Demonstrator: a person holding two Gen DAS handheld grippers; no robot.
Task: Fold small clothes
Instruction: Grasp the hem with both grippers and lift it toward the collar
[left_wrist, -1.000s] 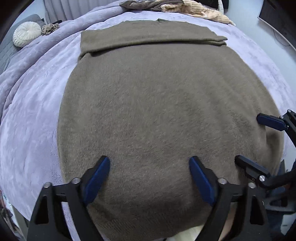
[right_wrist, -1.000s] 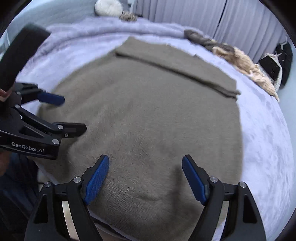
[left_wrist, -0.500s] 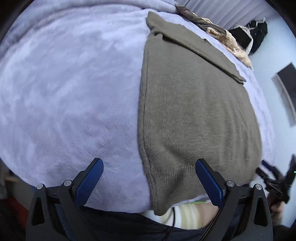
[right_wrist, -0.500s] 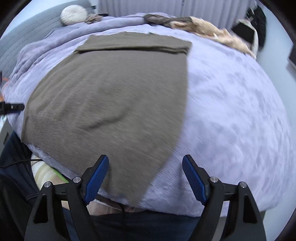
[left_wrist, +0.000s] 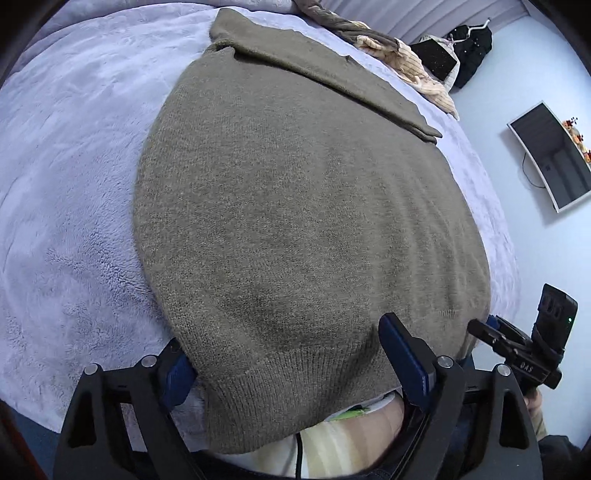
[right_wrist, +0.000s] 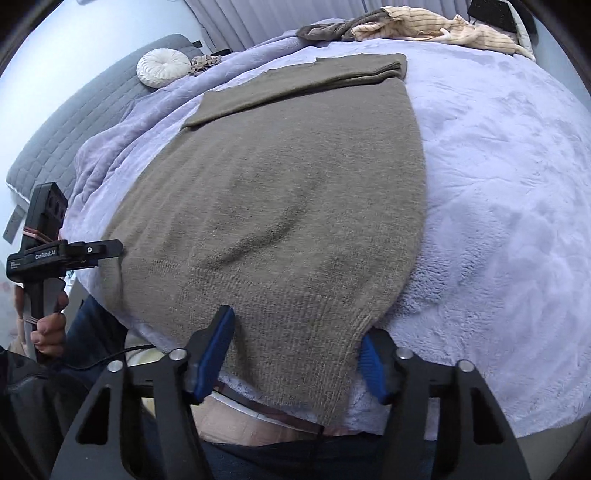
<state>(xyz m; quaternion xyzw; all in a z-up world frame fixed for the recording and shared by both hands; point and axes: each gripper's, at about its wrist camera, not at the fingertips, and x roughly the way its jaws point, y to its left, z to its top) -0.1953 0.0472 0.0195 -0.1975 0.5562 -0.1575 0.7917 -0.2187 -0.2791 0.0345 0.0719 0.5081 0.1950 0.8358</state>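
Olive-brown knit sweater (left_wrist: 295, 206) lies flat on the lavender blanket (left_wrist: 66, 177) covering the bed, sleeves folded across its far end, hem overhanging the near edge. Left gripper (left_wrist: 291, 358) is spread wide, straddling the hem's left corner, nothing pinched. Right gripper (right_wrist: 299, 350) is likewise released, fingers astride the hem's right corner; beige clothes (right_wrist: 436, 27) piled at far edge.
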